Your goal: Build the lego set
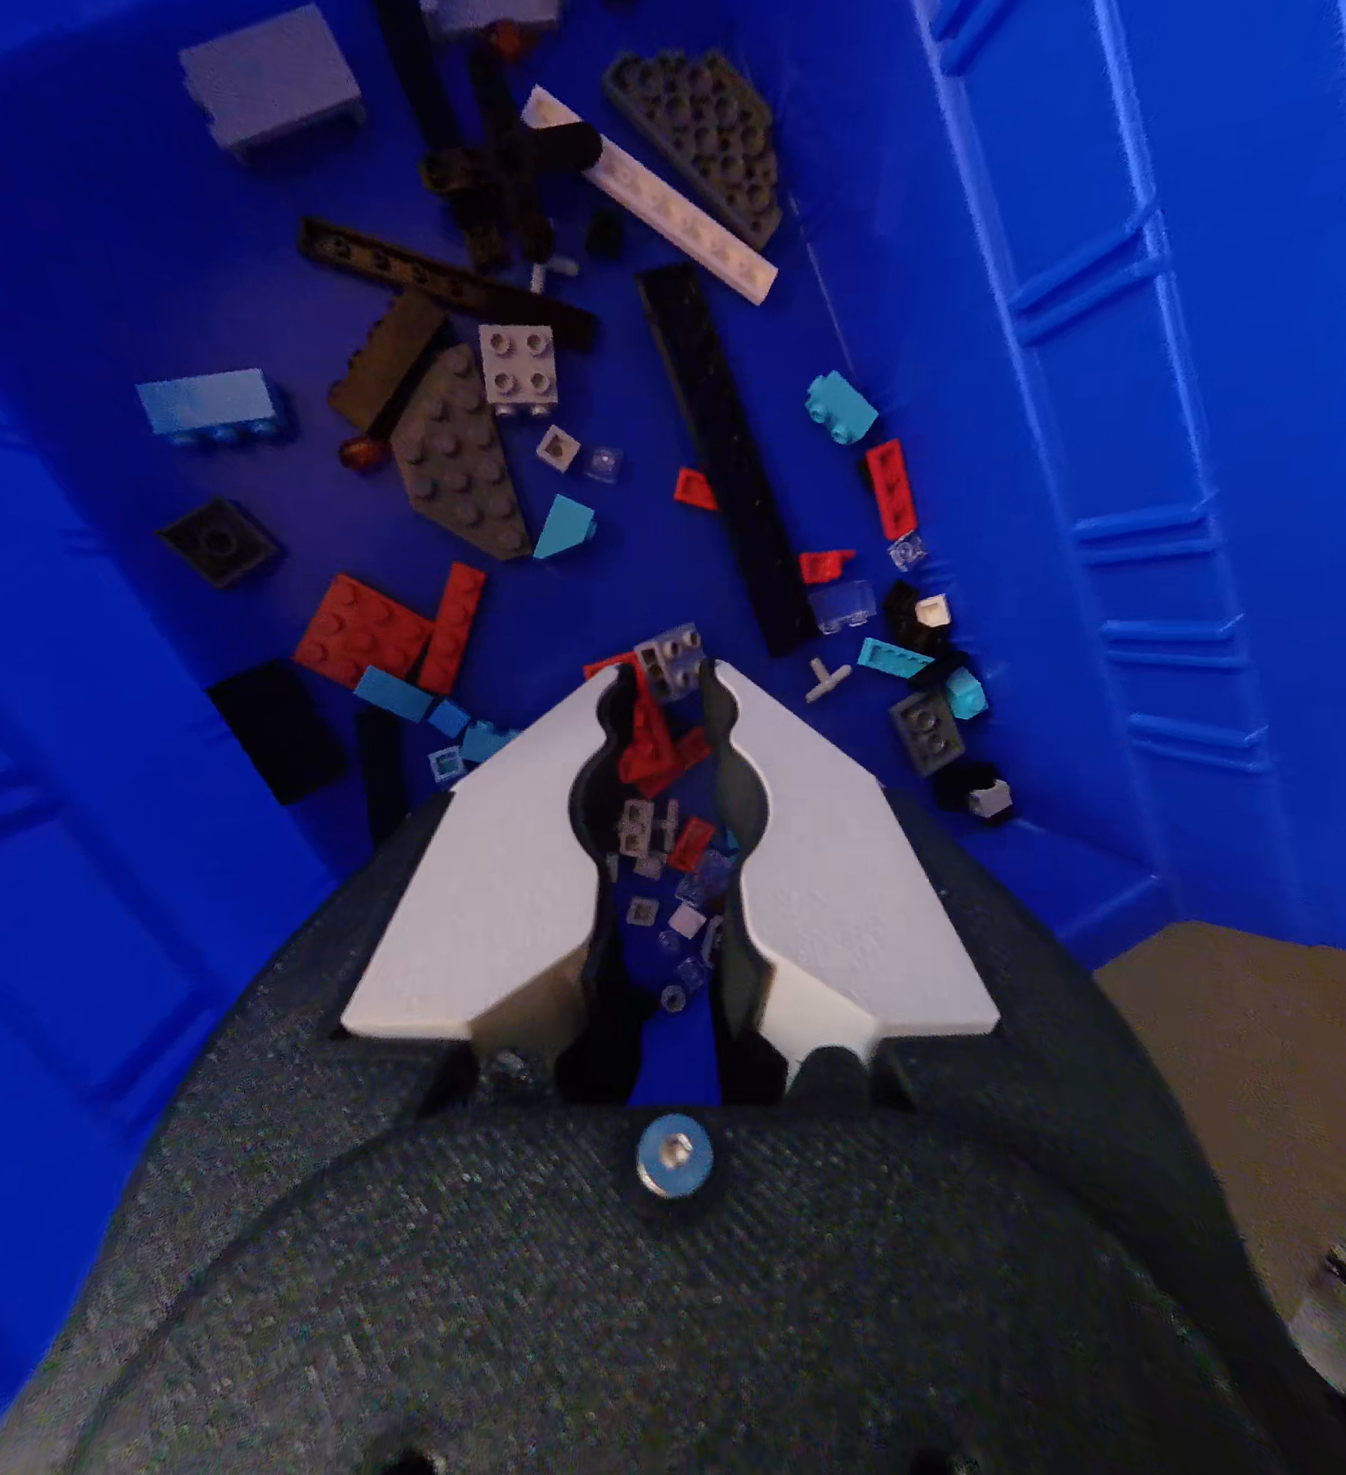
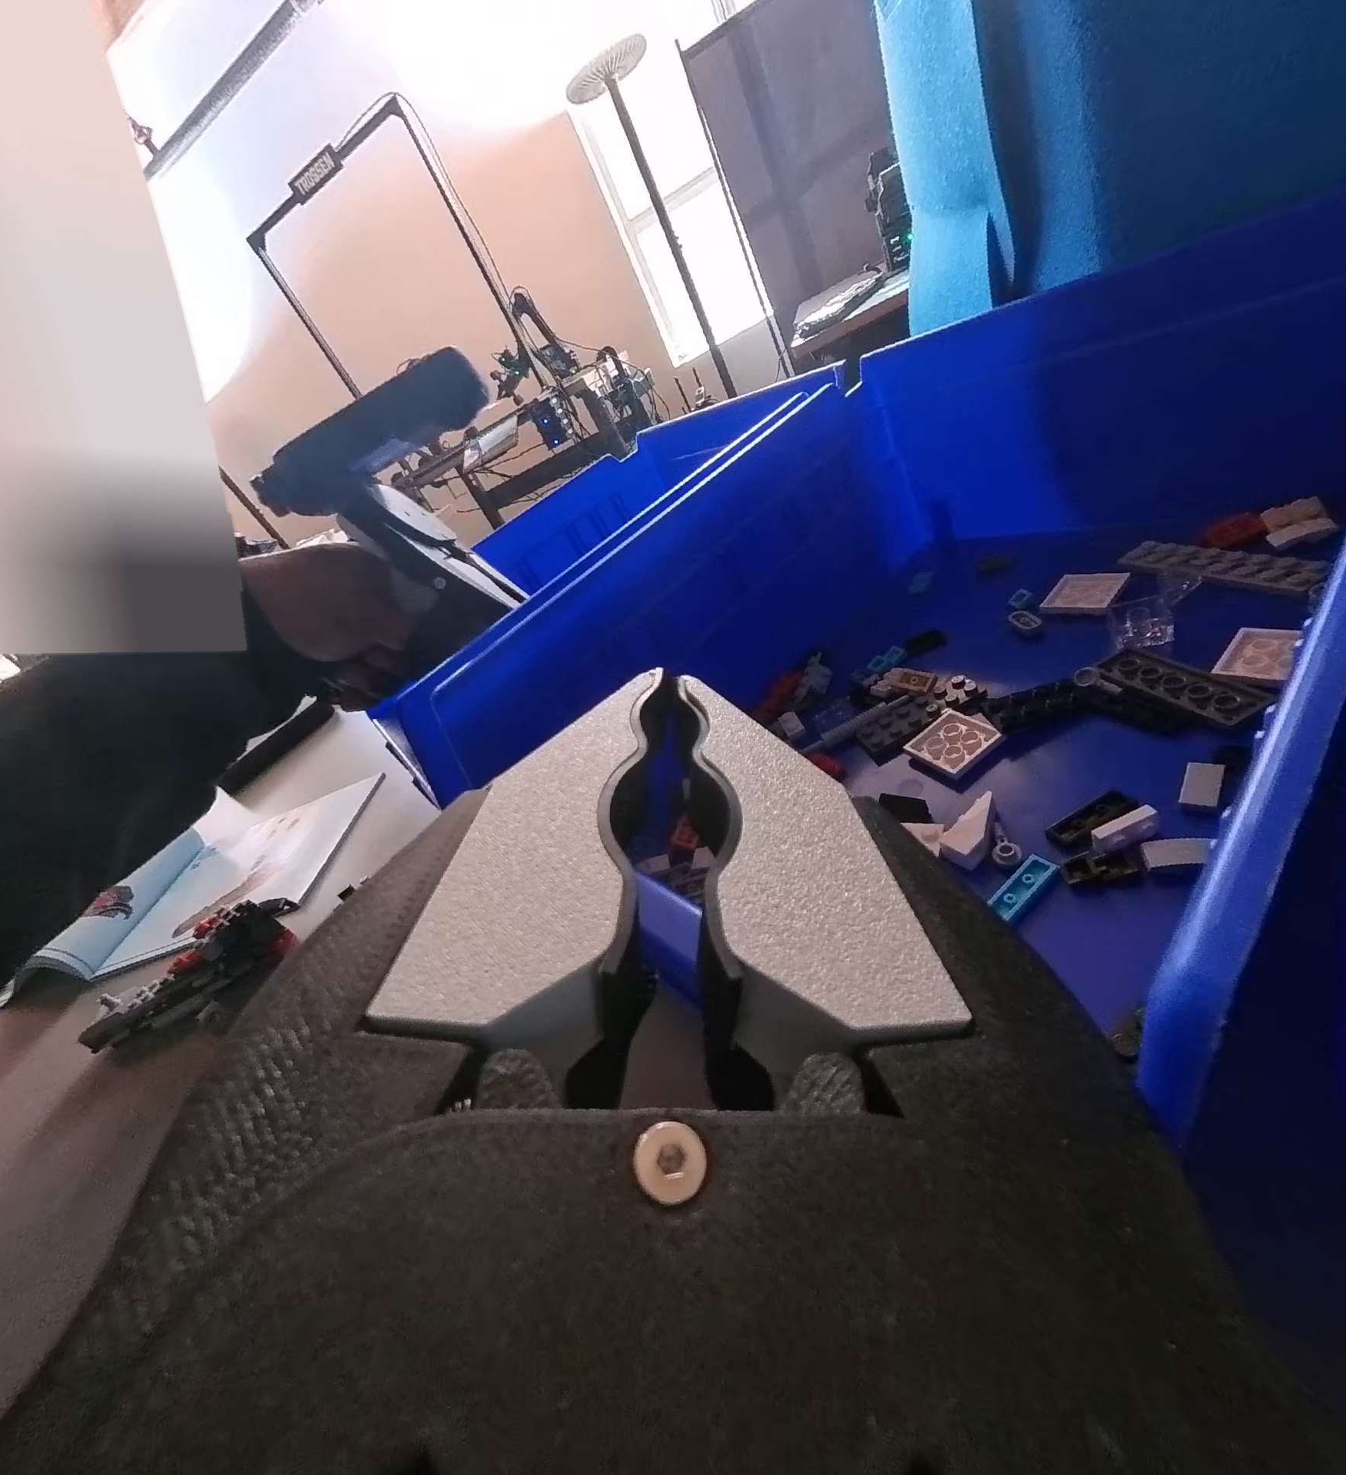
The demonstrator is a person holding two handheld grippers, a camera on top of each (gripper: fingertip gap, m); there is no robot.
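Observation:
In the left wrist view my left gripper (image 1: 666, 670) is down inside a blue bin (image 1: 1133, 479) of loose lego pieces. Its tips sit on either side of a small grey brick (image 1: 668, 658), which fills the narrow gap between them. Red plates (image 1: 654, 746) lie on the bin floor under the jaws. In the right wrist view my right gripper (image 2: 668, 686) is shut and empty, above the near rim of a second blue bin (image 2: 1244, 838) of pieces. The left gripper (image 2: 382, 471) also shows there, held in a hand. A partly built dark model (image 2: 191, 982) lies on the table.
An open instruction booklet (image 2: 255, 870) lies on the table beside the model. The person's dark sleeve (image 2: 71, 806) crosses the left side. The first bin holds long black plates (image 1: 726, 471), grey wedge plates (image 1: 454, 463) and a white plate (image 1: 678, 211). Its walls stand close on the right. One gripper's finger ends stand about 25 cm off the other's.

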